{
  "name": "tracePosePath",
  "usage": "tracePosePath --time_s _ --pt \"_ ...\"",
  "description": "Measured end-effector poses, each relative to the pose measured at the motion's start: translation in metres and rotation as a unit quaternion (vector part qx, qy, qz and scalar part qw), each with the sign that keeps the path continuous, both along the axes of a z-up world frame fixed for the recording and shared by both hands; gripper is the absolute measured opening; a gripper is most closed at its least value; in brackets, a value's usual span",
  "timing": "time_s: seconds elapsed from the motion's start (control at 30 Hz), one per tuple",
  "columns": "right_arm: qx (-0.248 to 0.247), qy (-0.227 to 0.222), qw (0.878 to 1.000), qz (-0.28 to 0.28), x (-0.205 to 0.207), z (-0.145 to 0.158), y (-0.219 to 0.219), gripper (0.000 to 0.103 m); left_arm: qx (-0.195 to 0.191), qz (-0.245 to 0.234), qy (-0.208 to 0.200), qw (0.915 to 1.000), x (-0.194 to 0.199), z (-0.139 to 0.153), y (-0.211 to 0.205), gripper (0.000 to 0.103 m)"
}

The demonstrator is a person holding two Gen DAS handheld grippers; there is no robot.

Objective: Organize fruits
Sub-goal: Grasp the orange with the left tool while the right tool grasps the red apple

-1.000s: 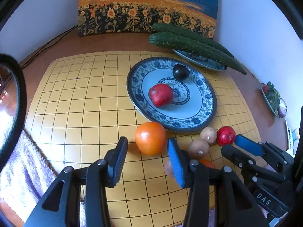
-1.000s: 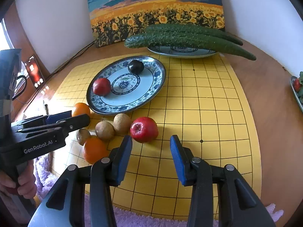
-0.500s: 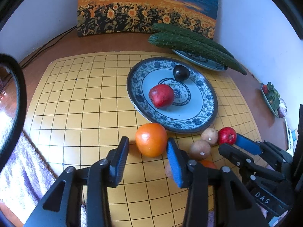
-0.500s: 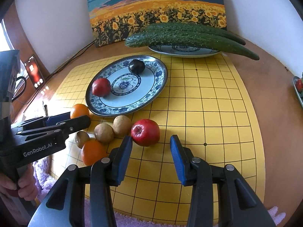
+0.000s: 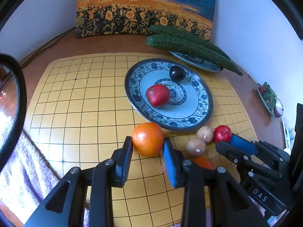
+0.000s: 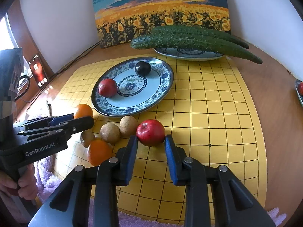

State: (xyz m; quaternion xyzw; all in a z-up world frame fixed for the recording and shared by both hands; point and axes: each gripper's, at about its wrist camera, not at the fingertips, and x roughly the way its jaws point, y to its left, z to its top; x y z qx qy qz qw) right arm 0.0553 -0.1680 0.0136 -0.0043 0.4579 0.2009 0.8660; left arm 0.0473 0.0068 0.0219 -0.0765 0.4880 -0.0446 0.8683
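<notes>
Fruit sat loose on a yellow gridded board (image 6: 217,113) beside a blue-and-white patterned china plate (image 6: 162,87). Left gripper (image 5: 147,147) had its jaws open around a round orange (image 5: 148,139), blue pads close on both sides; contact could not be told. Right gripper (image 6: 150,145) was likewise open, its tips flanking a shiny red apple (image 6: 150,132) without a clear squeeze. Plate already held a second red apple (image 6: 107,87) and a dark plum (image 6: 142,68). Two brown kiwis (image 6: 119,129) lay touching each other, just left of the flanked apple, with a smaller brown fruit (image 6: 87,138) and another orange (image 6: 98,152) near the board's front edge. Two long green cucumbers (image 6: 189,39) rested on a farther plate.
</notes>
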Motion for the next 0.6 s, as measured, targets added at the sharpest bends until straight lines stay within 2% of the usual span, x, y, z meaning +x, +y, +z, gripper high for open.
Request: tracePosePath --time_s 0.6 --pt "0.007 -0.027 1.0 0.002 -0.01 0.018 -0.002 0.03 0.001 -0.002 -0.026 0.9997 -0.009 0.021 0.001 0.033"
